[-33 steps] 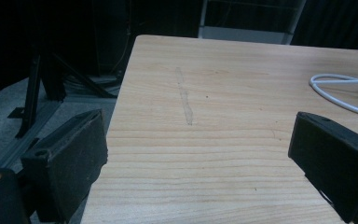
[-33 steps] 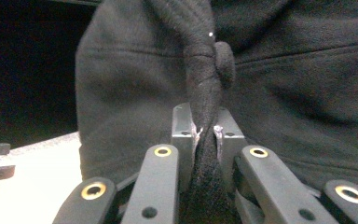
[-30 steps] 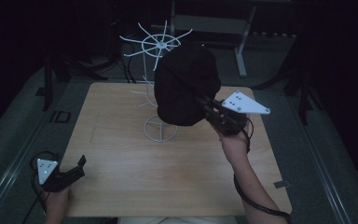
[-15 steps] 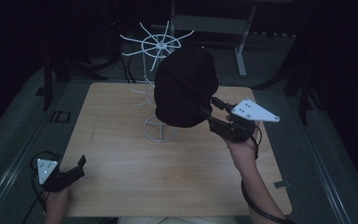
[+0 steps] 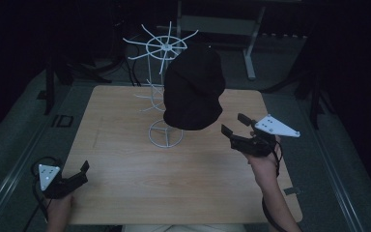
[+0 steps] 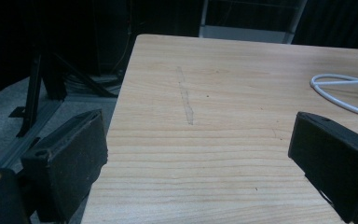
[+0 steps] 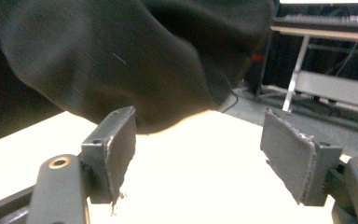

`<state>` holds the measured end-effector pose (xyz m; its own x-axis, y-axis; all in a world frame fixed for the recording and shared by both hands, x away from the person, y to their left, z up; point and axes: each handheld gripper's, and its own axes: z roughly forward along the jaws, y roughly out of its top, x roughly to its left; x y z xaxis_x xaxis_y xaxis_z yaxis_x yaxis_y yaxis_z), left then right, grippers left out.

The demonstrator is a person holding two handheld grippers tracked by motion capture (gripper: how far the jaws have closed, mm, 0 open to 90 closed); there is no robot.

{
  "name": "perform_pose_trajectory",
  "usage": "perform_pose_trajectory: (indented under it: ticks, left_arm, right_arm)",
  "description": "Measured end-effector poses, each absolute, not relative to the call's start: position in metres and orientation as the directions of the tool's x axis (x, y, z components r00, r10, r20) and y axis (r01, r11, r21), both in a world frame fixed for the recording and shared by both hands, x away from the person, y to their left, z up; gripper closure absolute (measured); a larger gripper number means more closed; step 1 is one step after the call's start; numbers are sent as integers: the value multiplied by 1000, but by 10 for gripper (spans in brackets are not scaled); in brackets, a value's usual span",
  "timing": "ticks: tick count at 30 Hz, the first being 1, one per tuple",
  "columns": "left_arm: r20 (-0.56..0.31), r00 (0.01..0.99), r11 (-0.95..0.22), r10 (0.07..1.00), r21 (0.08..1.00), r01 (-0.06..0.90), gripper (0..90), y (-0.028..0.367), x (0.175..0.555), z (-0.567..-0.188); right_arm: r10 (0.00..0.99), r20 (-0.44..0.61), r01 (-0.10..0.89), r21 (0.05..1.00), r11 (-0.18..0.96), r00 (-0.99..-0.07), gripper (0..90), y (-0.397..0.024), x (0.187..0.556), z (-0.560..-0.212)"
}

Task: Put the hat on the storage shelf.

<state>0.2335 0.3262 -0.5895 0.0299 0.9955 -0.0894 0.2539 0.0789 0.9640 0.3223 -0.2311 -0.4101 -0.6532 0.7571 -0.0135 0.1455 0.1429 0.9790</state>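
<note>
The right tongs point(image 5: 235, 123) have just been opening and now stand spread, with nothing between the jaws; in the right gripper view only bare counter shows in the gap between the two black pads point(image 7: 121, 140). They hover above the right part of the counter point(image 5: 125, 193), pointing left toward the black hat point(image 5: 193, 89), near its lower edge but apart from it. The person's right hand point(image 5: 263, 162) holds them from below, the grey three-cornered plate point(image 5: 275, 127) on top and a cable trailing by the wrist.

The left tongs point(image 5: 83, 170) sit low at the near left corner of the counter, held in the left hand point(image 5: 58, 205), well apart from the hat. Their jaws are spread too, with nothing between them; the left gripper view shows wood grain and a faint scuff mark point(image 6: 185, 95) in the gap.

The black hat hangs on the white wire stand point(image 5: 164, 48), draped over the right side of the stand and clear of the counter top. The stand's round wire base point(image 5: 166, 134) rests on the middle of the counter, just below and left of the hat; its spoked top ring rises behind the hat. In the right gripper view the hat point(image 7: 121, 51) is dark cloth hanging above the tongs.

Around the counter lie dark floor and a metal frame point(image 5: 251, 48) at the back.
</note>
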Motion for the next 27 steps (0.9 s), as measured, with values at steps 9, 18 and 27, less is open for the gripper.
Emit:
perform_pose_trajectory:
  ticks: [9,18,27]
  left_arm:
    - [-90,29,80,996,964,253,49,326,234,-590]
    - [-91,28,81,995,964,252,50,326,234,-590]
    - [-93,29,83,995,964,253,49,327,234,-590]
  right_arm:
    - [776,-10,249,944,214,-631,150,-255,332,-455]
    - [804,1,317,919,234,-595,144,-275,337,-503]
    - [854,-10,364,902,232,-520,152,-306,334,-533]
